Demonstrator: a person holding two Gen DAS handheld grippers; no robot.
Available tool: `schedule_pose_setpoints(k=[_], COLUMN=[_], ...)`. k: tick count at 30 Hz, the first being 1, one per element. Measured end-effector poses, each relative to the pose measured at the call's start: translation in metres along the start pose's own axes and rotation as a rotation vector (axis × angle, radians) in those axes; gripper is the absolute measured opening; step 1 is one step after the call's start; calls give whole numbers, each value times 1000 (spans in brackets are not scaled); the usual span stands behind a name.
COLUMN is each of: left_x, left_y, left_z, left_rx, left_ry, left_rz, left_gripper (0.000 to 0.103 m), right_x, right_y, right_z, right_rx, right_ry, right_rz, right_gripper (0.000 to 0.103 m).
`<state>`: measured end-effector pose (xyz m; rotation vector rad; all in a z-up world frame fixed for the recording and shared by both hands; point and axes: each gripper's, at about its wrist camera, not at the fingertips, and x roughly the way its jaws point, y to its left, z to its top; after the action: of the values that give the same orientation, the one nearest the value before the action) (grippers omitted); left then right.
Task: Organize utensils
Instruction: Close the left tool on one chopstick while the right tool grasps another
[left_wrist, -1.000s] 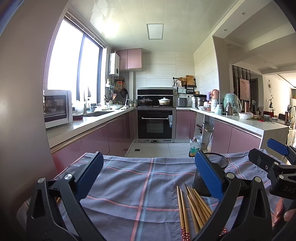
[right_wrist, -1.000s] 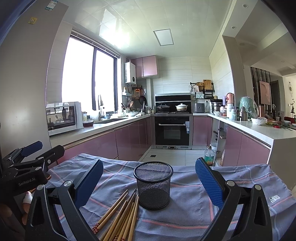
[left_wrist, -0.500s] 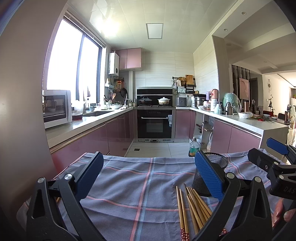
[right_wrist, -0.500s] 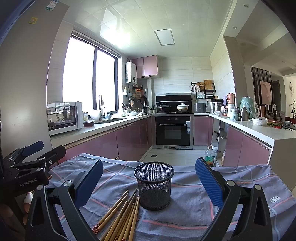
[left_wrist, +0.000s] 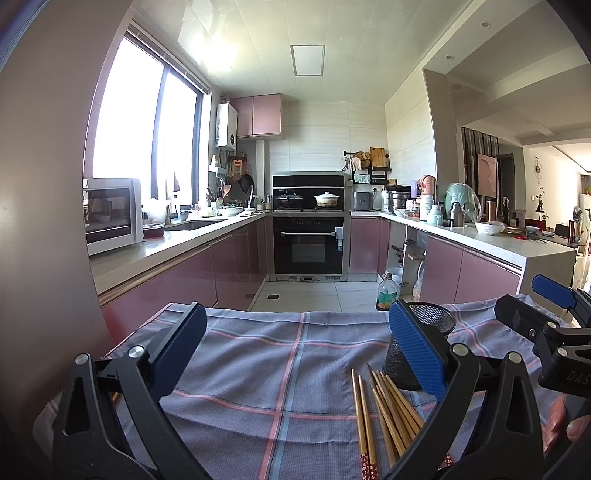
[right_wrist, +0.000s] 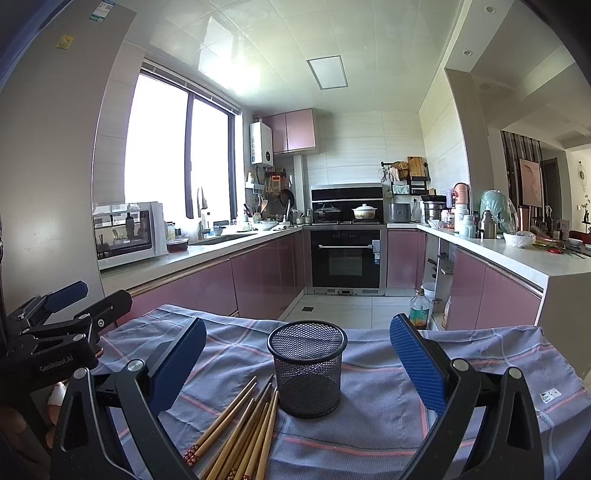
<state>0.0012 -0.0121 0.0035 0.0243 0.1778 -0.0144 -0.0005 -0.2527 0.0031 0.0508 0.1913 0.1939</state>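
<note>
The chopsticks (right_wrist: 242, 424) lie bundled on the checked cloth (right_wrist: 388, 413), just near-left of the upright mesh cup (right_wrist: 307, 369), long axes running near-to-far. Both the right gripper (right_wrist: 297, 365) and left gripper (left_wrist: 295, 354) hang spread wide, empty; the right seems better placed for them.

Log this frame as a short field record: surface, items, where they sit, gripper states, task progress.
surface: table under a blue plaid cloth
holder: black mesh cup, upright, nothing visible inside
utensils: bundle of wooden chopsticks lying flat on the cloth, tips beside the cup's base
left gripper: open, holding nothing
right gripper: open, holding nothing, cup centred in its view
progress: no chopstick in the cup yet
</note>
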Motion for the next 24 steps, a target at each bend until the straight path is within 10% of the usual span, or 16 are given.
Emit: schedule_pose_setpoints(k=[18, 24], left_x=[39, 75], left_y=[-3, -14], left_z=[-29, -58], left_rx=[93, 174], left_ry=[233, 410], left_rz=[-56, -109], left_gripper=[97, 88], right_x=[35, 66], right_y=[-2, 5], right_z=[-24, -52], right_rx=[-17, -49], right_ry=[275, 507], right_rz=[98, 143], right_gripper=[96, 69])
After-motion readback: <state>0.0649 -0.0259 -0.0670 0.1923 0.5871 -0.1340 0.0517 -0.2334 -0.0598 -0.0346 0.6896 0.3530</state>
